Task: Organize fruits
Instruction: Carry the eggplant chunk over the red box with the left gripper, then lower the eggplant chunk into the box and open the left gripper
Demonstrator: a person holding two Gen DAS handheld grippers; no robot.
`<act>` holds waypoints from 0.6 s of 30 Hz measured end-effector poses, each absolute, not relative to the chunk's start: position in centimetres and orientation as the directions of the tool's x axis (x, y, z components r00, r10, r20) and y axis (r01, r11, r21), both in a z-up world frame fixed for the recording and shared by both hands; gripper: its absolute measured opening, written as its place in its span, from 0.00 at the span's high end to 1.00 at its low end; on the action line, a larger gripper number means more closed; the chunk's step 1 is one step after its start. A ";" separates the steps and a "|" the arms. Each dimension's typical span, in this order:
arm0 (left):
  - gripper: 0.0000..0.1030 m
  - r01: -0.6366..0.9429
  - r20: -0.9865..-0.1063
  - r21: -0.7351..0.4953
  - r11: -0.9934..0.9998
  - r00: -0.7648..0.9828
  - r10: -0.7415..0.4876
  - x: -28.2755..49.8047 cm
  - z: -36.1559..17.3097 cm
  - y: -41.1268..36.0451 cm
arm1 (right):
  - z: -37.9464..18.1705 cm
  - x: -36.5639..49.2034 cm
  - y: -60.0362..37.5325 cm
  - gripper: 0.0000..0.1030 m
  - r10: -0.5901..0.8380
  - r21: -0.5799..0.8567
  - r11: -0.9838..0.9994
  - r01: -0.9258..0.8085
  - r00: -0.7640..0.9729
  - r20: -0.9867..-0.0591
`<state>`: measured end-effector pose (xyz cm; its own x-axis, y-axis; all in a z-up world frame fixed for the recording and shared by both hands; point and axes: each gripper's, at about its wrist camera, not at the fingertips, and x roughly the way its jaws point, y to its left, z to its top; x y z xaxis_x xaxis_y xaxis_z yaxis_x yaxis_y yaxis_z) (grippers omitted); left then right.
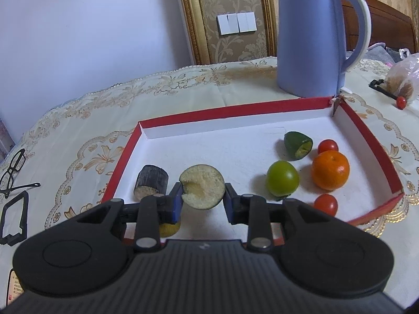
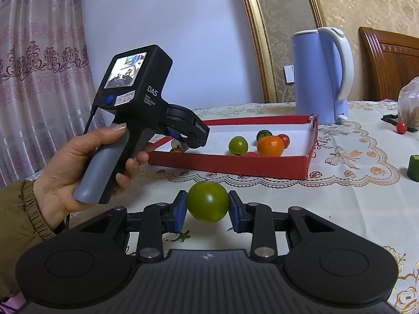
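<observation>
Left wrist view is showing, from left to right, a pair of glasses (image 1: 13, 168) lying on the patterned tablecloth (image 1: 78, 120), then the red-walled tray (image 1: 120, 162) sitting in the middle of the table. Inside the tray, at its left end, a dark cut chunk (image 1: 152, 180) is resting just beside the left gripper (image 1: 202, 198), whose 2 blue pads are pinching a round eggplant slice (image 1: 203, 185) with a bite-shaped hollow in its pale face. Further right in the tray, a green tomato (image 1: 282, 180), a green cut piece (image 1: 298, 145), an orange (image 1: 330, 170) and 2 cherry tomatoes (image 1: 327, 146) are lying close together. A blue kettle (image 1: 311, 39) is standing behind the tray's far right corner, and 1 more cherry tomato is sitting on the cloth beside a plastic bag (image 1: 403, 78).

Right wrist view is showing a hand (image 2: 65, 167) holding the left gripper's handle at the left, its nose dipping into the tray's left end. Below centre, the right gripper (image 2: 207, 204) is squeezing a second green tomato (image 2: 207, 202) between its pads, just over the cloth and outside the tray. At the far right edge, a green block (image 2: 413, 167) is standing on the table.
</observation>
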<state>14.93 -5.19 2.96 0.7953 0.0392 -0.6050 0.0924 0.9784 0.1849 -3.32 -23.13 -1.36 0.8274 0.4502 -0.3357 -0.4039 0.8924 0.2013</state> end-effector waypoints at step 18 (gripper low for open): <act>0.71 0.093 -0.623 0.202 0.975 0.780 0.055 16.6 2.3 -5.7 | -1.2 -3.4 -23.2 0.68 0.447 0.203 0.894 -0.399 0.828 -0.340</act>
